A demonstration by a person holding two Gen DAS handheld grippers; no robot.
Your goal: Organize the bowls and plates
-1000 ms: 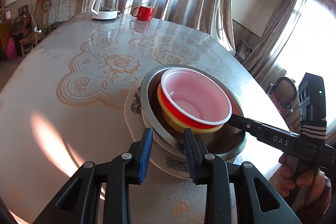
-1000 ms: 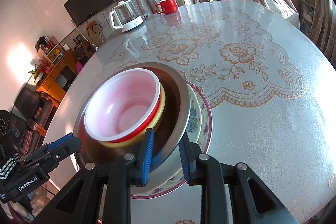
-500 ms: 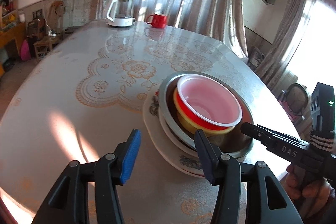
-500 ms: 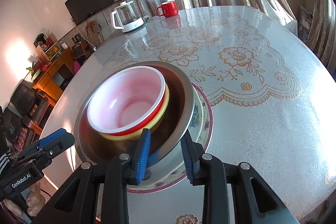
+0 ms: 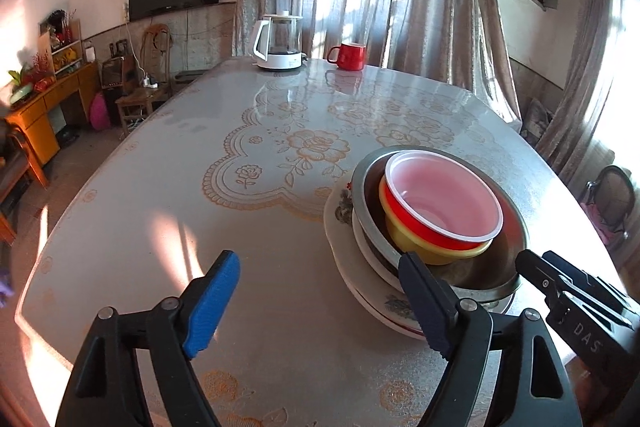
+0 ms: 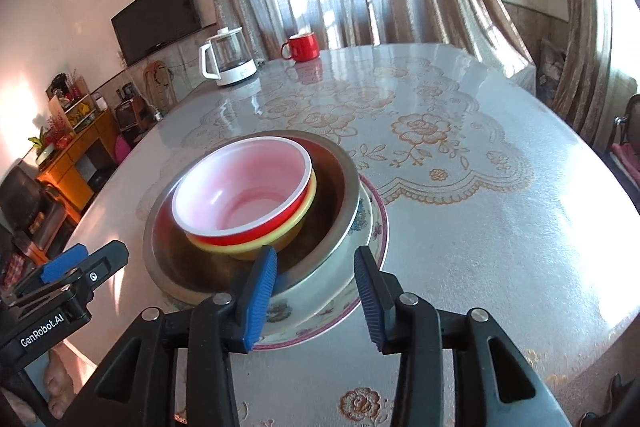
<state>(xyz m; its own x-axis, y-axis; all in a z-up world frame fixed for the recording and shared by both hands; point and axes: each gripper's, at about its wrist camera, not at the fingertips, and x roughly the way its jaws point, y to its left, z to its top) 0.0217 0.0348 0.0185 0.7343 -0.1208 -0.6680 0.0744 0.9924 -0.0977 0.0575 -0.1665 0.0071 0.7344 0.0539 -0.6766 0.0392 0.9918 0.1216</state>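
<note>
A stack stands on the table: a red bowl with a pale inside (image 5: pixel 440 203) (image 6: pixel 244 191) nests in a yellow bowl (image 5: pixel 420 247) (image 6: pixel 288 227), inside a steel bowl (image 5: pixel 504 267) (image 6: pixel 336 195), on floral plates (image 5: pixel 340 211) (image 6: pixel 372 223). My left gripper (image 5: pixel 320 301) is open and empty, low and left of the stack. My right gripper (image 6: pixel 316 297) is open and empty just in front of the stack's near rim, not touching it. Each gripper shows in the other's view: the right one (image 5: pixel 576 291), the left one (image 6: pixel 80 267).
A glass kettle on a white base (image 5: pixel 280 45) (image 6: pixel 228 59) and a red mug (image 5: pixel 350 55) (image 6: pixel 302 47) stand at the table's far end. The table (image 5: pixel 168 211) has a lace-patterned cover. Curtains, a TV and chairs surround it.
Both grippers opened and drew back from the stack's rim. The left one also shifted left and back. The stack stays put on the table.
</note>
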